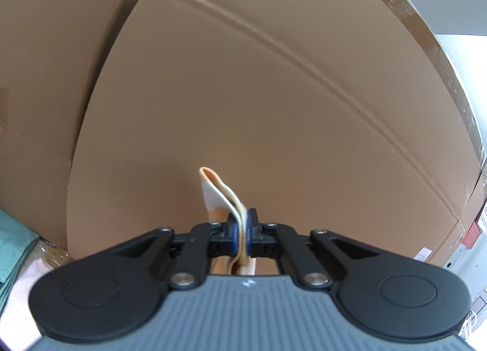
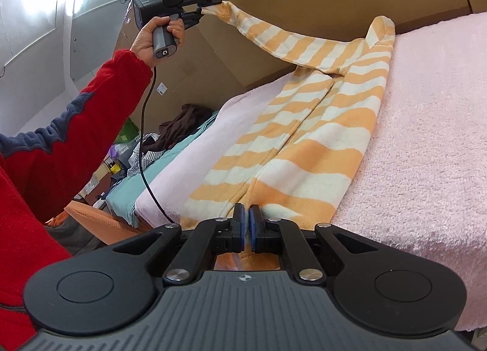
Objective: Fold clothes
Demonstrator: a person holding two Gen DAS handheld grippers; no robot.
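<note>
Right tool (image 2: 246, 223) clamped on striped garment's (image 2: 307, 135) near hem, pink blanket (image 2: 426, 138) beneath, left tool (image 2: 201, 10) ahead, raised, pinching its far sleeve.

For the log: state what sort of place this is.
Likely a lived-in room or storeroom used as a folding station: large cardboard boxes behind, a pink fleece blanket as work surface under the striped garment, and piled clothes.

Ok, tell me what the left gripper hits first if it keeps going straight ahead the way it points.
Most likely the brown cardboard sheet, which fills the view ahead of the left gripper. Only the striped garment pinched in its jaws sticks out in front. How far off the cardboard stands is unclear.
</note>
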